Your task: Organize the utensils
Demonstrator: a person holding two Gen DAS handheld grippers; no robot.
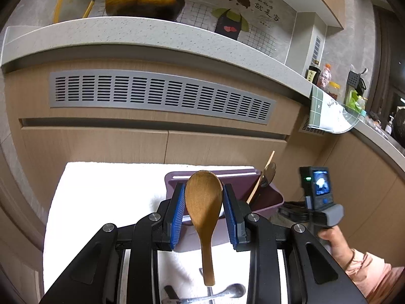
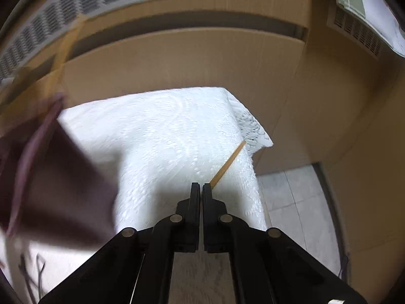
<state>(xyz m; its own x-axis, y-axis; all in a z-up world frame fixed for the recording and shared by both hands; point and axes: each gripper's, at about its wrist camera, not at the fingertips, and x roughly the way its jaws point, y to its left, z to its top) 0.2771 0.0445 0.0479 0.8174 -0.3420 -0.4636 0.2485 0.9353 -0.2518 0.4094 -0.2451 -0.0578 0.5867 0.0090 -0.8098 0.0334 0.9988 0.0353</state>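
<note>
White-clothed tabletop [image 1: 106,202]: left tool [image 1: 203,197] grips a wooden spoon [image 1: 203,202] above the purple bin [image 1: 268,200], two utensils inside; right tool [image 2: 201,190], fully closed, beside a chopstick [image 2: 227,164]; metal spoon [image 1: 227,291] remains.

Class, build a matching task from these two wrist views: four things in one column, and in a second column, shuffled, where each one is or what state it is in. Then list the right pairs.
Things:
1. wooden rice spoon
2. purple bin
3. single chopstick
4. right gripper

States:
A. lying on the white cloth
B. clamped between blue pads
C. fingers closed together
D. holding a dark spoon and a stick

Pairs: 1-B, 2-D, 3-A, 4-C
</note>
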